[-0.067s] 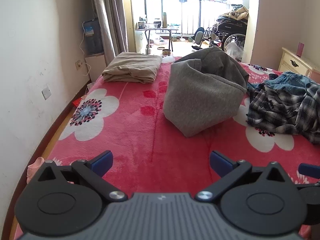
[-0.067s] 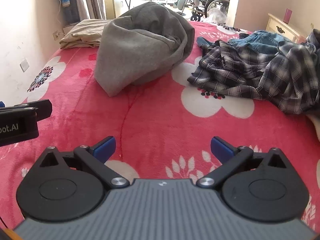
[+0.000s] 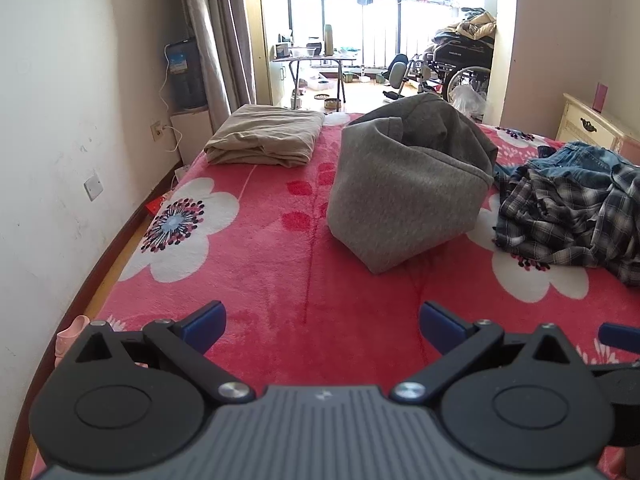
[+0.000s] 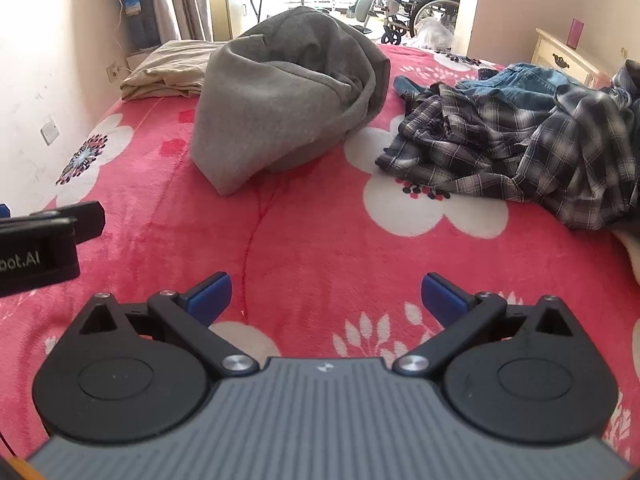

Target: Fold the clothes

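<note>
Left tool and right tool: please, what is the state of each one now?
Left tool: open, holding nothing, above the red floral blanket.
Right tool: open, holding nothing.

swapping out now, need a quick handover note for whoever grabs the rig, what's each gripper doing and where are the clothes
Left gripper: open, empty, low over the red floral blanket.
Right gripper: open, empty, beside the left one.
Done: the beige garment lies folded at the far left of the bed.
Left: the grey hoodie sits bunched mid-bed, straight ahead. The plaid shirt is crumpled to the right, with a denim piece behind it.
Likely next: spread the hoodie flat, then fold it.
</note>
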The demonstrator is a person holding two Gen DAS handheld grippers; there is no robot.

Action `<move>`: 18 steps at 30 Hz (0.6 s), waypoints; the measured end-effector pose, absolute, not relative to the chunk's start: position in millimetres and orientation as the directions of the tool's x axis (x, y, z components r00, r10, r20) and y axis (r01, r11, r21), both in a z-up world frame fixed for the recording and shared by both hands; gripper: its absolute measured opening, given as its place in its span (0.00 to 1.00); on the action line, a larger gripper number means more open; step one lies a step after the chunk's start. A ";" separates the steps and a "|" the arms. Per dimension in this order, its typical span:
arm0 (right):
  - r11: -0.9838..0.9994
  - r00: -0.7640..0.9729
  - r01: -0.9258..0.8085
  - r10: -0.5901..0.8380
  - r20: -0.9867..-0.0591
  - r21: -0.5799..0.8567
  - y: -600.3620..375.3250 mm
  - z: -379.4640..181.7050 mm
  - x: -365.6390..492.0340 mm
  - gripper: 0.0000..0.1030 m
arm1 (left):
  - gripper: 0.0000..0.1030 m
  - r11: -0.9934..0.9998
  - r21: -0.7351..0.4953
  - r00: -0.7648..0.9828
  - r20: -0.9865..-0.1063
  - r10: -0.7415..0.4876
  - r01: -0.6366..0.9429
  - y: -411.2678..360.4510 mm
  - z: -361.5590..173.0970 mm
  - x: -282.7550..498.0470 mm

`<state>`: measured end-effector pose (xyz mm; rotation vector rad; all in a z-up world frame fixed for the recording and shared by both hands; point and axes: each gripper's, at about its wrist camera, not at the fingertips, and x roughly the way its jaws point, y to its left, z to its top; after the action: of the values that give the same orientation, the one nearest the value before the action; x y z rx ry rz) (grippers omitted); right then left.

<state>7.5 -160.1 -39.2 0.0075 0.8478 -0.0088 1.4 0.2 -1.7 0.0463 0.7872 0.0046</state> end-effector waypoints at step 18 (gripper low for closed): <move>1.000 0.678 0.020 -0.010 -0.735 0.005 -158.4 -33.3 1.9 0.99 | 1.00 0.994 -0.079 0.677 -0.736 -0.010 -0.072 27.5 -13.5 -1.0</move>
<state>1.9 -158.4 -33.3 0.0131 0.8253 -0.0168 -1.0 27.5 -13.5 -0.1045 0.8274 0.0352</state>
